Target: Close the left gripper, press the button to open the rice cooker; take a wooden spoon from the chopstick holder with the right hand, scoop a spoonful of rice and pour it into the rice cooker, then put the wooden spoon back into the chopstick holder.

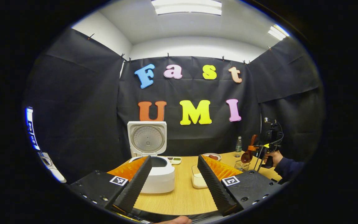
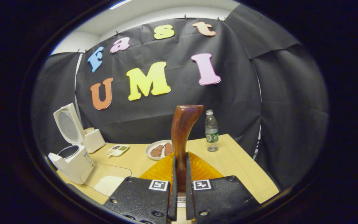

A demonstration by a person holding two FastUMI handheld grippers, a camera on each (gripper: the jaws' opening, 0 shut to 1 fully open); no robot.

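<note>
In the left gripper view, the left gripper [image 1: 174, 174] is held low over the near edge of the tabletop [image 1: 182, 196], its fingers spread wide with nothing between them. Between and beyond them stands the rice cooker [image 1: 158, 174], its lid [image 1: 147, 138] raised upright at the back. Just right of it sits a clear container of rice [image 1: 197, 179]. Farther right, a hand [image 1: 273, 157] holds the right gripper [image 1: 261, 149] above the wire chopstick holder [image 1: 242, 165], with the wooden spoon [image 1: 248, 152] in its grip, bowl hanging down. A plate [image 1: 212, 156] and a water bottle [image 1: 238, 147] stand toward the back.

In the right gripper view, the right gripper's fingers [image 2: 173, 186] are pressed against the spoon's handle, one on each side, and the handle rises straight up between them. The open rice cooker is far left, the rice container near it.
</note>
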